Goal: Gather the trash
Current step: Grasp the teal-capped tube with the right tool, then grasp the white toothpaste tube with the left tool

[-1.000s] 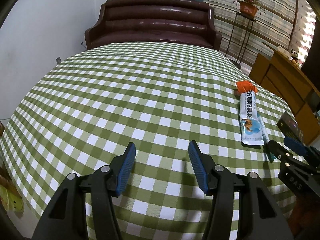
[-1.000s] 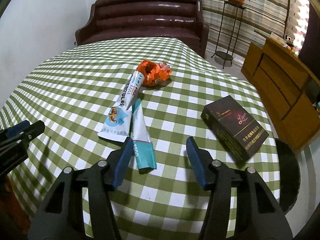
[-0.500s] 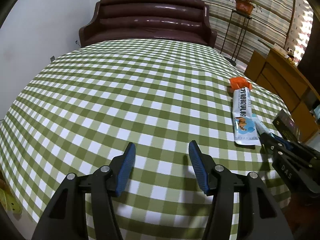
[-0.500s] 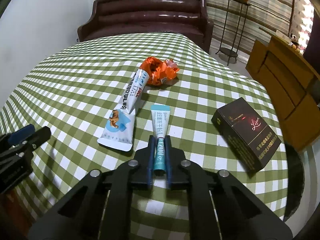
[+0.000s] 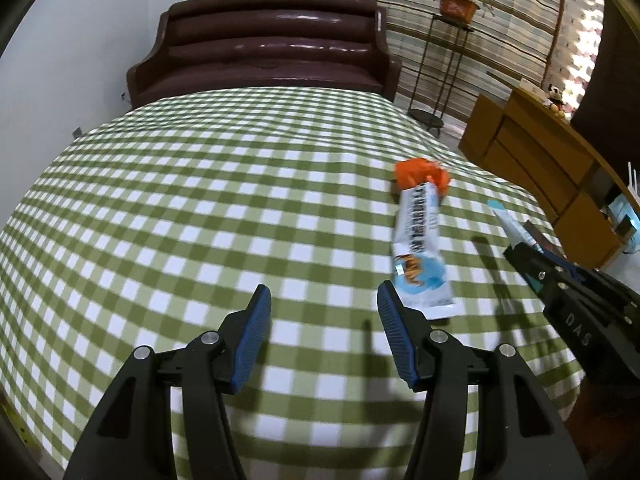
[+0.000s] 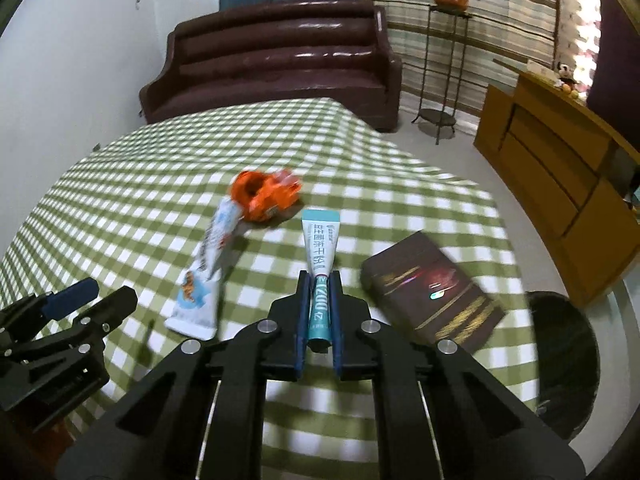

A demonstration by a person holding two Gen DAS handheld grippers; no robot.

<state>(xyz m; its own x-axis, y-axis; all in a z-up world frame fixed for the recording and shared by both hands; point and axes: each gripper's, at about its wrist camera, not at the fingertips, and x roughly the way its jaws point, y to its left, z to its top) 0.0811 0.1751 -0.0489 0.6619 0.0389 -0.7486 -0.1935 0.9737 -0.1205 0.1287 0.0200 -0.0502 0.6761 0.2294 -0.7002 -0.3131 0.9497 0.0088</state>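
Now that its jaws have closed, the right hand-held gripper (image 6: 319, 280) pinches the teal sachet (image 6: 320, 248) at lower centre, lifted clear of the checked surface (image 6: 140, 184): one piece of trash secured. At lower left the left hand-held gripper (image 5: 324, 300) points down, spread and empty, just beside the white wrapper (image 5: 418, 240); the orange wrapper (image 6: 264, 194) and dark box (image 6: 432, 292) remain.

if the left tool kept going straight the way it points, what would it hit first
Most likely the bare checked tablecloth: nothing lies between the open fingers of the left tool. The white and blue wrapper sits just off its right fingertip, so depth could deceive.
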